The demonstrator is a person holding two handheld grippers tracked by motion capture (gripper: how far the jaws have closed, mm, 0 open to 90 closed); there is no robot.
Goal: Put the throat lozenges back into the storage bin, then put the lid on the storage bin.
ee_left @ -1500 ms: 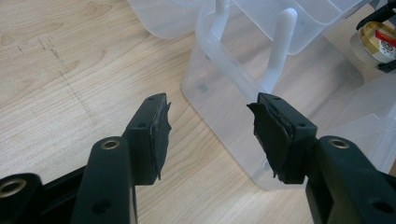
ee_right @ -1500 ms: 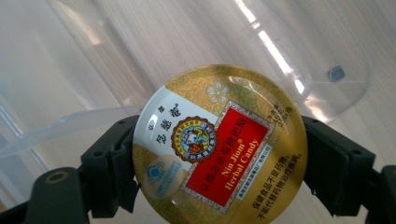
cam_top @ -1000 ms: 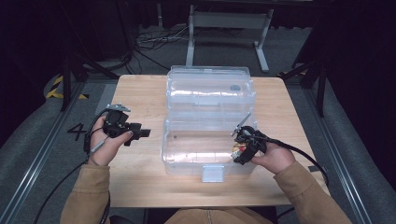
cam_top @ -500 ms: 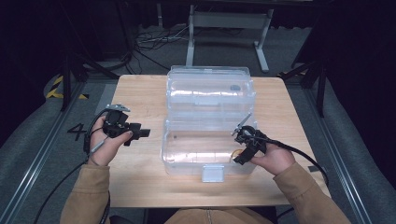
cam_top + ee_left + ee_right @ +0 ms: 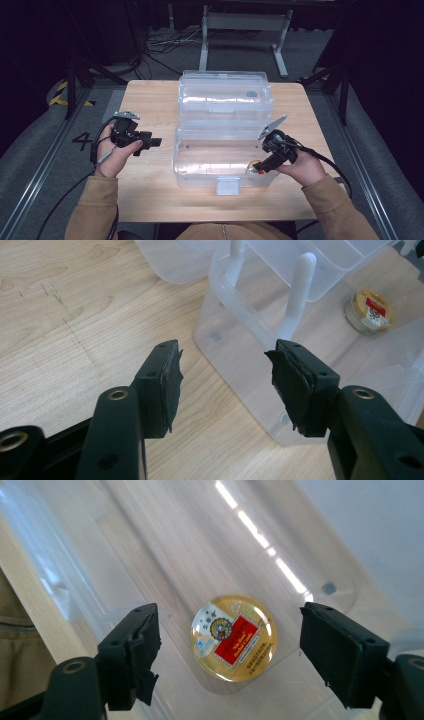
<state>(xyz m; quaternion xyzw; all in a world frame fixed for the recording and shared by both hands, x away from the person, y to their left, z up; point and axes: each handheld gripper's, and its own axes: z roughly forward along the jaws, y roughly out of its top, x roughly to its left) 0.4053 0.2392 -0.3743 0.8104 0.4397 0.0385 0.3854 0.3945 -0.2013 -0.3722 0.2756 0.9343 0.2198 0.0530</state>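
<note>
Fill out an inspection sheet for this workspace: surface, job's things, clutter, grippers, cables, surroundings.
Surface: wooden table, bare around the box.
Job's things: clear plastic box, its lid open; small round tin with a gold-and-red label lying on the box floor.
Clutter: nothing seen.
Grippers: left gripper open, empty, beside the box; right gripper open above the tin, apart from it, jaws just been closing.
Cables: black cable trailing from the right gripper.
Surroundings: dark floor, grey metal stand behind the table.
</note>
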